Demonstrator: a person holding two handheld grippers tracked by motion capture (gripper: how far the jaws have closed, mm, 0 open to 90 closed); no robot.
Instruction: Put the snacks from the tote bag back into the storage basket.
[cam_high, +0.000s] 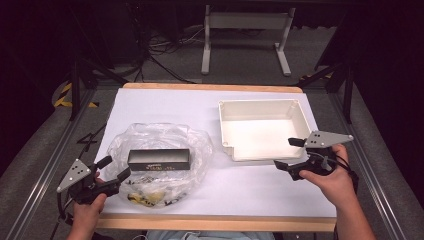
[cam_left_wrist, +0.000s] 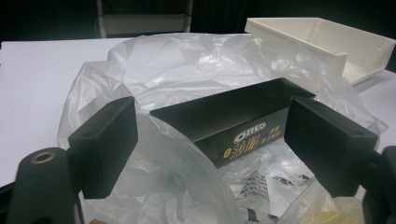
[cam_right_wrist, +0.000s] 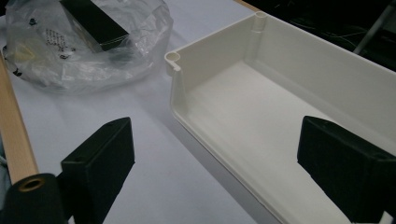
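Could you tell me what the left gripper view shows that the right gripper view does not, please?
The left gripper view alone shows the OREO logo and the gold print on the black box's side, plus a yellow packet low in the clear plastic bag. The right gripper view alone shows the white tray's bare floor, its corner post, and the table's wooden edge. Both show the box, the bag, the tray, the white table cover, and their own hand-held gripper's black jaws standing apart.

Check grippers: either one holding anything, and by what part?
Nothing held. Left gripper is open near the plastic bag; right gripper is open by the white bin.
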